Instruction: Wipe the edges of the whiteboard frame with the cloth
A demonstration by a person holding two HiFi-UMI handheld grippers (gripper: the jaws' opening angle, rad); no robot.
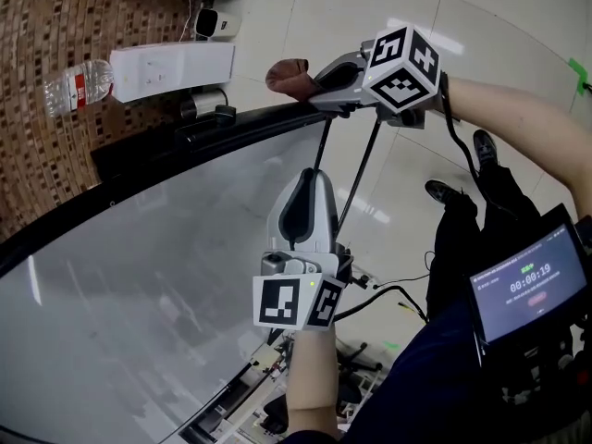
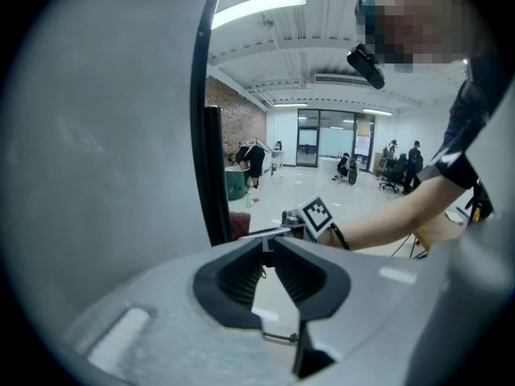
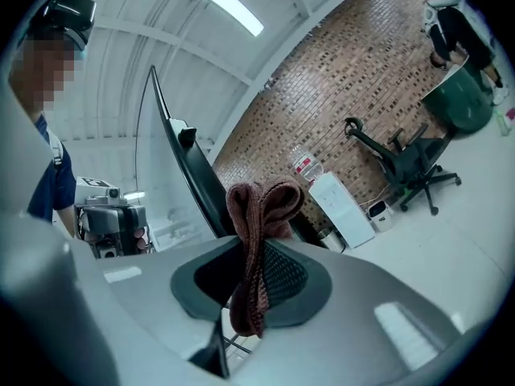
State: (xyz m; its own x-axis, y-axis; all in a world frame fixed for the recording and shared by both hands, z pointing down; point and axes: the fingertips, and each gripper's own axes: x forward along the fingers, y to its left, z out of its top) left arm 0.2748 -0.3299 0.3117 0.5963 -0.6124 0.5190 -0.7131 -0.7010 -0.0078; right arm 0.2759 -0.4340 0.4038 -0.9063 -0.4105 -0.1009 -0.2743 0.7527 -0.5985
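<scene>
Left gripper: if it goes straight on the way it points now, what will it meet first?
Probably the right gripper, holding a folded brown knitted cloth at the whiteboard's black frame; it shows just beyond the shut tips of the left gripper. The gap between them is unclear.

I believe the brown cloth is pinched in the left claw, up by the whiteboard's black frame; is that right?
Not quite: the right claw pinches the brown cloth, up by the whiteboard's black frame, as the right gripper view shows.
</scene>
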